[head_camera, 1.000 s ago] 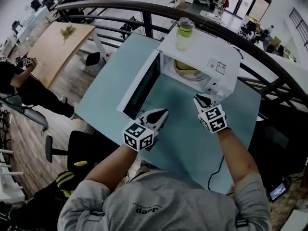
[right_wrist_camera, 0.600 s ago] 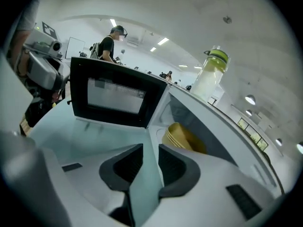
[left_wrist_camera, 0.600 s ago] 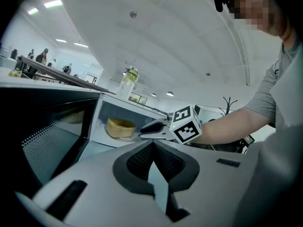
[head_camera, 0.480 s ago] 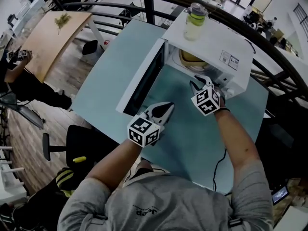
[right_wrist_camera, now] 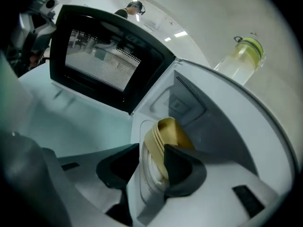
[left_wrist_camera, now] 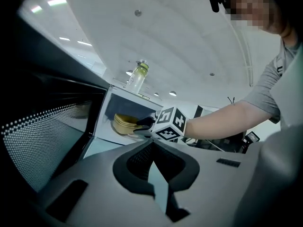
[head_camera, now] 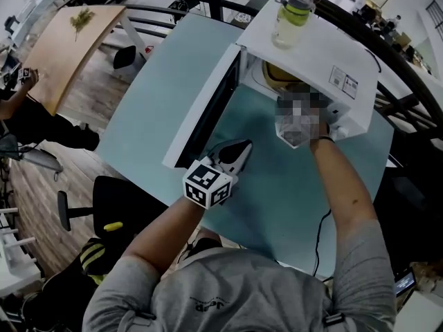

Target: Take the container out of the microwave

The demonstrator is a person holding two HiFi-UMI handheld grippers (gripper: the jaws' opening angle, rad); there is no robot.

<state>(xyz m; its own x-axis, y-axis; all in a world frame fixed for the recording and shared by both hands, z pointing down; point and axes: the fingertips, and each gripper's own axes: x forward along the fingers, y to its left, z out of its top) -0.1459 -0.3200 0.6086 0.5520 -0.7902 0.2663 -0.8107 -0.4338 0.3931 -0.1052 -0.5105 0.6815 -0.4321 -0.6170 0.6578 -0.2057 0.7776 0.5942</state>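
The white microwave point(head_camera: 325, 54) stands on the table with its door point(head_camera: 208, 109) swung open to the left. Inside sits a yellow container point(head_camera: 275, 75), seen in the right gripper view as a yellow bowl point(right_wrist_camera: 173, 136) with a pale rim. My right gripper point(right_wrist_camera: 150, 162) is at the oven's mouth. Its jaws are opening, with the bowl's rim between them and the pads not pressing on it. In the head view a blurred patch covers this gripper point(head_camera: 296, 108). My left gripper point(head_camera: 241, 147) hovers low over the table beside the door, shut and empty point(left_wrist_camera: 152, 148).
A clear bottle with a green lid point(head_camera: 289, 16) stands on top of the microwave. The teal table point(head_camera: 277, 192) carries a black cable point(head_camera: 320, 234) at its right. A dark railing curves behind, and an office chair point(head_camera: 76, 209) stands at the lower left.
My right gripper has moved forward from over the table up to the microwave's opening. The left gripper has shifted a little toward the door.
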